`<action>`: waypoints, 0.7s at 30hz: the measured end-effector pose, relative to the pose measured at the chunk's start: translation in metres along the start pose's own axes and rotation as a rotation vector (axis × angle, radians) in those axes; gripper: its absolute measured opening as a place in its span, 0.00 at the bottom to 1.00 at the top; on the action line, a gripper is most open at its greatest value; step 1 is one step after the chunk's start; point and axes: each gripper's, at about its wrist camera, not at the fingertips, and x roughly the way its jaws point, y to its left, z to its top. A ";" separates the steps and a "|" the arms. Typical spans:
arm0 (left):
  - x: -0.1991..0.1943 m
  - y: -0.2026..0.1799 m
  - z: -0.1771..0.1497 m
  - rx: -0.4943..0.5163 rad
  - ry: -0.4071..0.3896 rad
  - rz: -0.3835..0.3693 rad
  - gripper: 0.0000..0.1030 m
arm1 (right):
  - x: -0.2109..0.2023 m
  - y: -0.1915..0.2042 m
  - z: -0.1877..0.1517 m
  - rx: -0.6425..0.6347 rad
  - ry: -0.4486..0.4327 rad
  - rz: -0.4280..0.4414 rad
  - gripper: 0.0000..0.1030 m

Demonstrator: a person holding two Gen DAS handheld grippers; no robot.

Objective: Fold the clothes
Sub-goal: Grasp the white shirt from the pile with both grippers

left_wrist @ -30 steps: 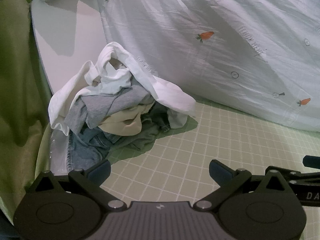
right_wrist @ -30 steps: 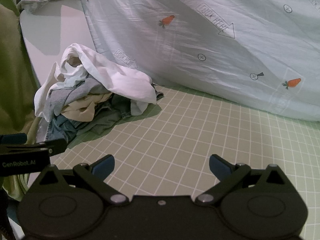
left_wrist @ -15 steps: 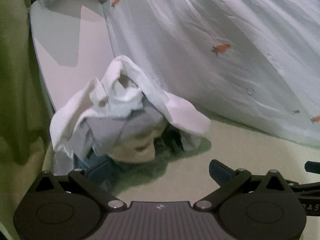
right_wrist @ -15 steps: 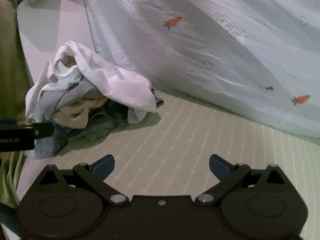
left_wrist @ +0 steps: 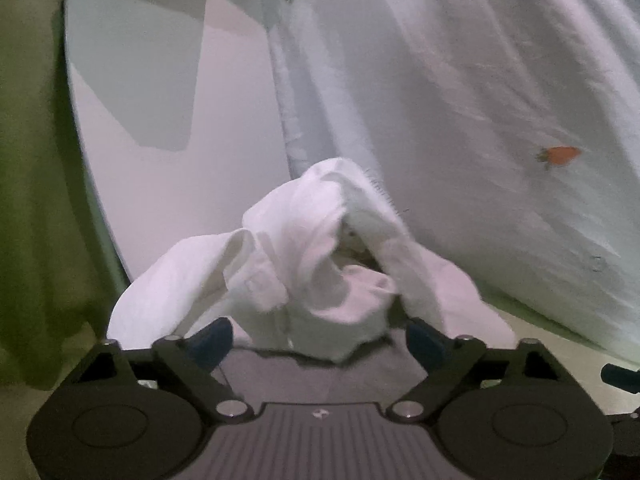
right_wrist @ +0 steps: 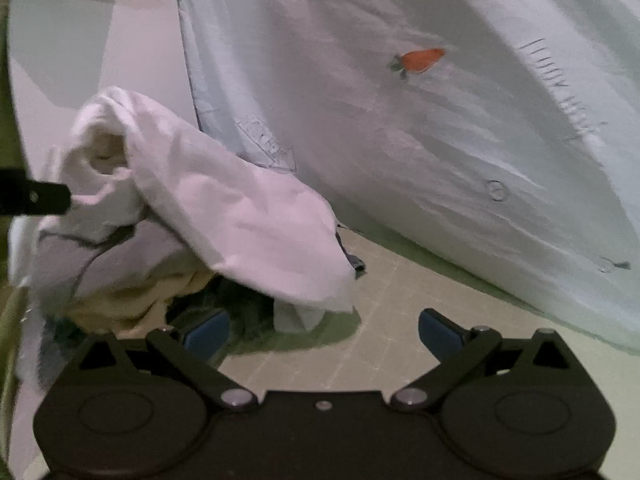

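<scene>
Motion blurs the white shirt (left_wrist: 316, 248) heaped on the clothes pile (right_wrist: 132, 280); the garments underneath are mostly hidden.

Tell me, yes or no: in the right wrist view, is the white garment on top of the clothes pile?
Yes, the white garment drapes over the pile's grey and beige clothes.

White garment (left_wrist: 304, 248) atop grey and cream clothes; pale blue sheet (right_wrist: 440, 140), orange carrot print; green grid mat (right_wrist: 392, 344).

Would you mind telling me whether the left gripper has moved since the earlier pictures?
Yes: the left gripper has closed in on the clothes pile, which now sits larger and between its closing fingers, against the wall.
</scene>
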 end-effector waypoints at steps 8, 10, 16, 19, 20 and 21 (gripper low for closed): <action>0.052 0.032 0.014 -0.074 0.015 -0.024 0.81 | 0.103 0.015 0.006 -0.038 0.120 -0.062 0.93; 0.061 0.039 0.018 -0.126 0.017 -0.063 0.81 | 0.125 0.021 0.006 -0.077 0.145 -0.067 0.93; 0.071 0.041 0.023 -0.161 -0.021 -0.113 0.65 | 0.171 0.024 0.012 -0.153 0.137 -0.088 0.74; 0.068 0.035 0.025 -0.162 -0.038 -0.144 0.43 | 0.176 0.014 0.017 -0.106 0.136 -0.074 0.41; 0.067 0.032 0.025 -0.151 -0.049 -0.133 0.39 | 0.172 0.007 0.018 -0.062 0.120 -0.067 0.37; 0.065 0.030 0.026 -0.143 -0.061 -0.123 0.37 | 0.168 0.001 0.020 -0.016 0.103 -0.059 0.28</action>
